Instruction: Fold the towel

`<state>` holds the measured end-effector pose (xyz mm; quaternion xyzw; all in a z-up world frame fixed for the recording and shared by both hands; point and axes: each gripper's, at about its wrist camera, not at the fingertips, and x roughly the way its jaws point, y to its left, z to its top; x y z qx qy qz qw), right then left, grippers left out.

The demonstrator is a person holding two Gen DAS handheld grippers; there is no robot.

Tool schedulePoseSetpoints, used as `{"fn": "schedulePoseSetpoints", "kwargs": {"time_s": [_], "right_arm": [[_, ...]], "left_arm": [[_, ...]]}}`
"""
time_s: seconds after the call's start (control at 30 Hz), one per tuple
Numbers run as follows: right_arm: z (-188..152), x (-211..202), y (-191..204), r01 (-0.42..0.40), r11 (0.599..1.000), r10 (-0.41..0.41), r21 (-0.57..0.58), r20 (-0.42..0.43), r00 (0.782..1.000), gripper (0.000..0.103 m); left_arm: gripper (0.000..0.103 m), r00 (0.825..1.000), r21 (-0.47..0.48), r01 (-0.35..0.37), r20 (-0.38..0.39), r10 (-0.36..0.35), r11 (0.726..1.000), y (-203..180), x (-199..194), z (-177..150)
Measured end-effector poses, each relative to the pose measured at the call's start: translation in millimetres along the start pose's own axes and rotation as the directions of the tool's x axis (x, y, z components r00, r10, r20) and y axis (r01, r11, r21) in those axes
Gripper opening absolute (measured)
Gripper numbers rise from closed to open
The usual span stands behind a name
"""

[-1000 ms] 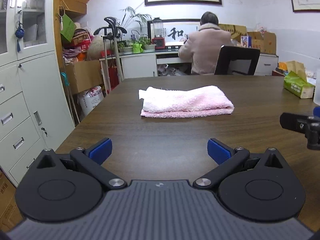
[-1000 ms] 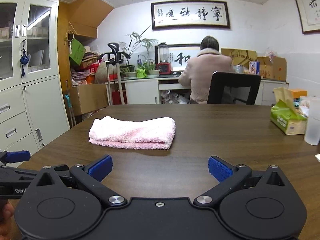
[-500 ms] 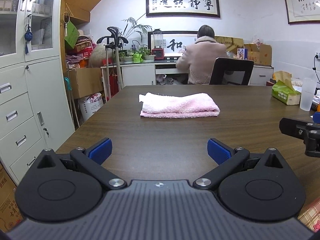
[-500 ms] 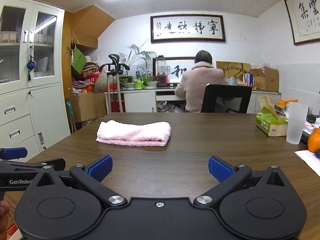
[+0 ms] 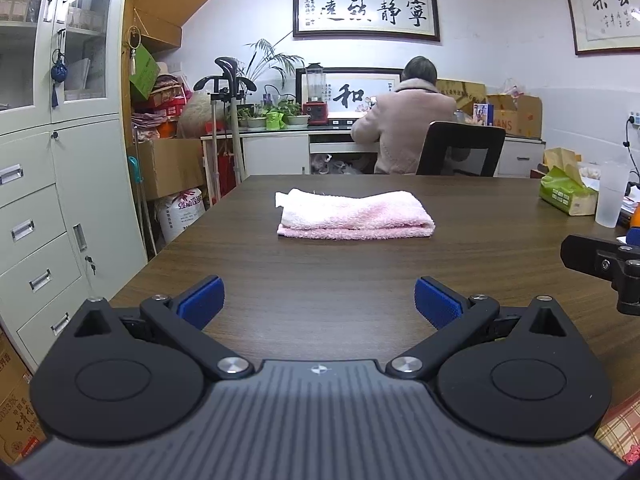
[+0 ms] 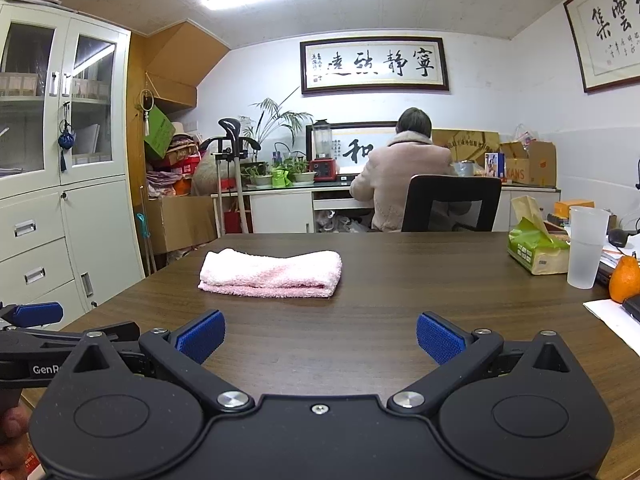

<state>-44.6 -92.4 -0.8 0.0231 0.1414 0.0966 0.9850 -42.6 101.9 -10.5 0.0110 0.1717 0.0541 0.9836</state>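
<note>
We see a fluffy pink terry towel (image 5: 354,216) folded into a soft oblong on the dark woodgrain table (image 5: 360,280); our left gripper (image 5: 318,304) and right gripper (image 6: 320,338) gape wide, holding nothing.

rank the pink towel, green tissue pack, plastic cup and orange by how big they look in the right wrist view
1. pink towel, clearly the largest.
2. green tissue pack and plastic cup look about alike; the cup stands nearer the camera, so I won't rank them.
3. orange, smallest, though cut off by the picture's edge.
</note>
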Motion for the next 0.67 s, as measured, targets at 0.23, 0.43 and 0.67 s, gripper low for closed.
{"fn": "schedulePoseSetpoints", "kwargs": {"time_s": [0.23,0.43,0.67], "right_arm": [[-0.8,2.8,0.4,-0.007,1.000,0.007,0.000,-0.002,1.000,0.102],[-1.5,2.7,0.0,-0.005,1.000,0.005,-0.003,-0.001,1.000,0.102],[-3.4,6.2,-1.2,-0.002,1.000,0.002,0.006,-0.008,1.000,0.102]], "left_arm": [[0.103,1.000,-0.011,0.005,0.000,-0.005,1.000,1.7,0.6,-1.2],[0.103,1.000,-0.023,0.012,0.010,-0.012,1.000,3.5,-0.9,-1.4],[0.103,0.999,-0.009,0.035,0.010,-0.035,0.999,6.3,-0.3,-2.9]]}}
